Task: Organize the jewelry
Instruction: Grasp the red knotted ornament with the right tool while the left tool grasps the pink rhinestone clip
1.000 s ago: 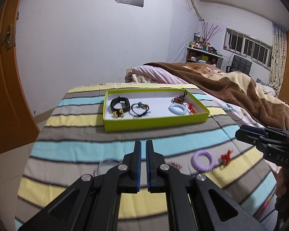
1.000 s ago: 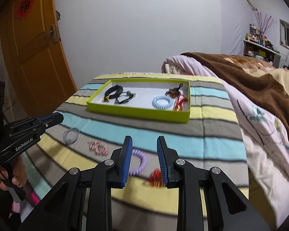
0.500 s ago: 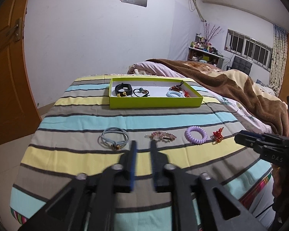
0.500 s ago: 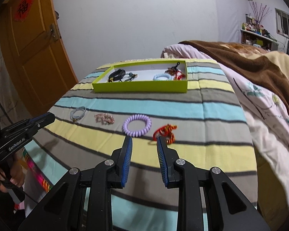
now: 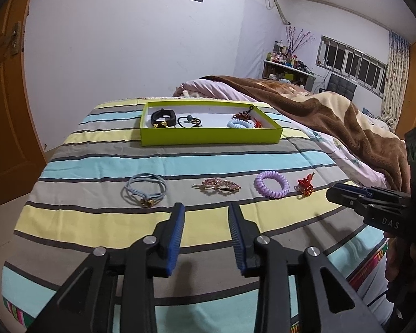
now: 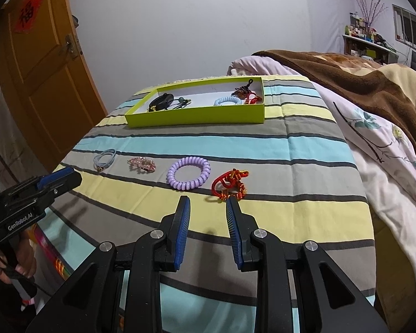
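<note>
On the striped cloth of the tabletop (image 5: 102, 219), four pieces lie in a row near the front edge: a pale blue cord bracelet (image 5: 144, 191), a pink sparkly hair clip (image 5: 217, 186), a lilac spiral hair tie (image 5: 271, 183) and a red knotted cord charm (image 6: 230, 184). A shallow lime-green cardboard box (image 5: 210, 136) near the far edge holds more jewelry. The left claw (image 5: 206, 211) has just been opening and stands spread with nothing between its jaws, and the right claw (image 6: 208, 202) is also spread and empty, just short of the red charm.
</note>
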